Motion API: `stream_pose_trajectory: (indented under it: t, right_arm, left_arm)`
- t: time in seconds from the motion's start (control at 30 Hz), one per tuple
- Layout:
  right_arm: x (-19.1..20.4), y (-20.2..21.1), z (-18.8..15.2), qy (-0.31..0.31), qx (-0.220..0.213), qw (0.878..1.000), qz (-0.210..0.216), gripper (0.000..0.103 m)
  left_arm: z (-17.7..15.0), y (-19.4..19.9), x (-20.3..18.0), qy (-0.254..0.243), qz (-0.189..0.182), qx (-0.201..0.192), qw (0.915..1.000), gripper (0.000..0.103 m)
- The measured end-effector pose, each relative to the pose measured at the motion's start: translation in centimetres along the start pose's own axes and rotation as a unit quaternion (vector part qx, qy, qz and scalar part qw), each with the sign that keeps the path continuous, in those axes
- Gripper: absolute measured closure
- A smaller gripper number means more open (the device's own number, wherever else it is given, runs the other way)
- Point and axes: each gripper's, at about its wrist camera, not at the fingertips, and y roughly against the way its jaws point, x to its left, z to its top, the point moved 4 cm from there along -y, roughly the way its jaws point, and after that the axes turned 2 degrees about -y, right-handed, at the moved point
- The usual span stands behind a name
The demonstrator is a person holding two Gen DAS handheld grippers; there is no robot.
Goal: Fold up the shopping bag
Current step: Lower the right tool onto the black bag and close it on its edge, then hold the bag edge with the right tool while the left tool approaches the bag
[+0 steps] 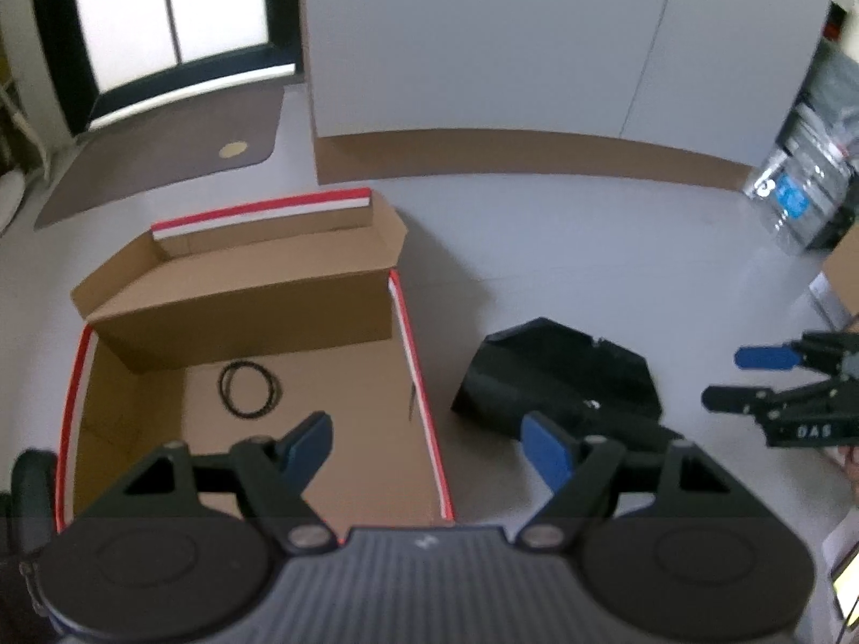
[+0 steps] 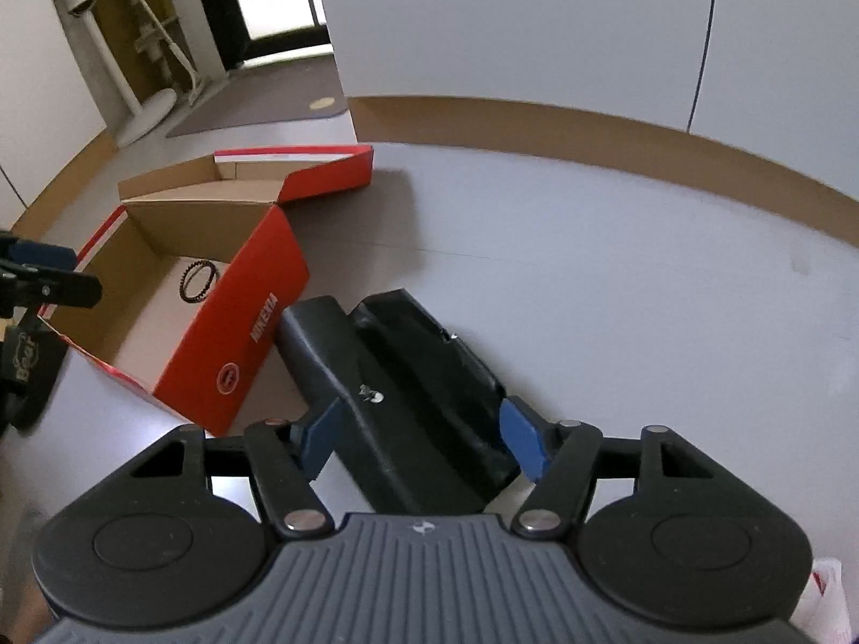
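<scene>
The black, matte, soft-sided shopping bag [image 2: 397, 392] lies flattened and partly folded on the pale grey floor [image 2: 617, 279], at lower centre of the right wrist view and at centre right of the left wrist view [image 1: 558, 381]. It sits just beside the open red cardboard shoe box [image 2: 236, 333], near that box's right wall; whether the two touch cannot be told. A small black ring-shaped cord [image 1: 249, 389] lies inside the box.

The right gripper [image 2: 424, 437] hovers low over the near end of the bag, its blue-padded fingers [image 2: 523, 443] spread wide on either side of the bag and holding nothing. Whether the pads touch the fabric cannot be confirmed. The left gripper [image 1: 429, 445] is likewise spread wide and empty, at the bottom of its own view, straddling the right wall of the box and well apart from the bag's middle.

Assessment of handling: the bag appears light, limp and somewhat slick, with creases and raised ridges along its length. It will likely sag and slide on the smooth floor when lifted by one point. A small pale fastener or snap [image 2: 370, 396] shows near the bag's centre.

Recommended hold: pinch a single layered edge or corner at the near end, with the other gripper pinning or taking the opposite edge, so the fold stays aligned and does not spring open.
</scene>
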Motion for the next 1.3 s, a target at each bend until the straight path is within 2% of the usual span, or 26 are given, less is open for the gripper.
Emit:
stream_pose_trajectory:
  t: [0.1, 0.23, 0.47, 0.73, 0.77, 0.8, 0.83, 0.87, 0.9, 0.97, 1.07, 1.3]
  right_arm:
    - [-1.0, -1.5, -0.7, -0.005, -0.007, 1.0, -0.014, 0.033]
    - [-2.0, -4.1, -1.2, -0.017, -0.025, 1.0, -0.001, 0.034]
    - [-4.0, -8.5, -2.5, -0.064, -0.028, 0.998, 0.003, 0.034]
    - [-5.0, -11.2, -3.9, -0.07, 0.003, 0.997, 0.026, 0.033]
    - [-4.9, -11.5, -4.0, -0.066, 0.006, 0.997, 0.035, 0.04]
    - [-4.8, -11.7, -4.0, -0.061, 0.009, 0.997, 0.044, 0.055]
    - [-4.7, -11.8, -4.1, -0.06, 0.013, 0.997, 0.051, 0.065]
    - [-4.7, -11.9, -4.3, -0.06, 0.018, 0.996, 0.056, 0.082]
    - [-4.6, -11.8, -4.4, -0.061, 0.02, 0.996, 0.061, 0.083]
    - [-4.4, -11.1, -4.9, -0.063, 0.011, 0.995, 0.079, 0.084]
    - [-4.3, -10.1, -5.8, -0.069, 0.009, 0.994, 0.084, 0.086]
    - [-4.4, -7.8, -8.0, -0.095, 0.001, 0.991, 0.099, 0.092]
  left_arm:
    - [-0.5, -0.6, -0.4, -0.004, -0.005, -0.011, 0.9999, 0.023]
    - [-1.4, -0.9, -1.3, -0.036, -0.015, -0.021, 0.999, 0.023]
    - [-2.7, -1.3, -1.7, -0.052, -0.017, -0.018, 0.9983, 0.023]
    - [-3.1, -2.2, -2.1, -0.048, -0.011, -0.013, 0.9987, 0.023]
    - [-3.2, -2.3, -2.2, -0.053, -0.015, -0.009, 0.9985, 0.023]
    - [-3.3, -2.5, -2.5, -0.069, -0.018, -0.002, 0.9975, 0.023]
    - [-3.4, -2.5, -2.7, -0.082, -0.018, 0.001, 0.9965, 0.023]
    - [-3.3, -2.6, -3.1, -0.108, -0.015, 0.008, 0.994, 0.023]
    - [-3.2, -2.7, -3.3, -0.12, -0.014, 0.012, 0.9926, 0.023]
    - [-2.9, -2.7, -3.4, -0.112, -0.021, 0.017, 0.9933, 0.023]
    - [-2.7, -2.8, -3.9, -0.102, -0.033, 0.022, 0.994, 0.023]
    - [-2.8, -2.7, -5.3, -0.111, -0.046, 0.014, 0.9926, 0.023]
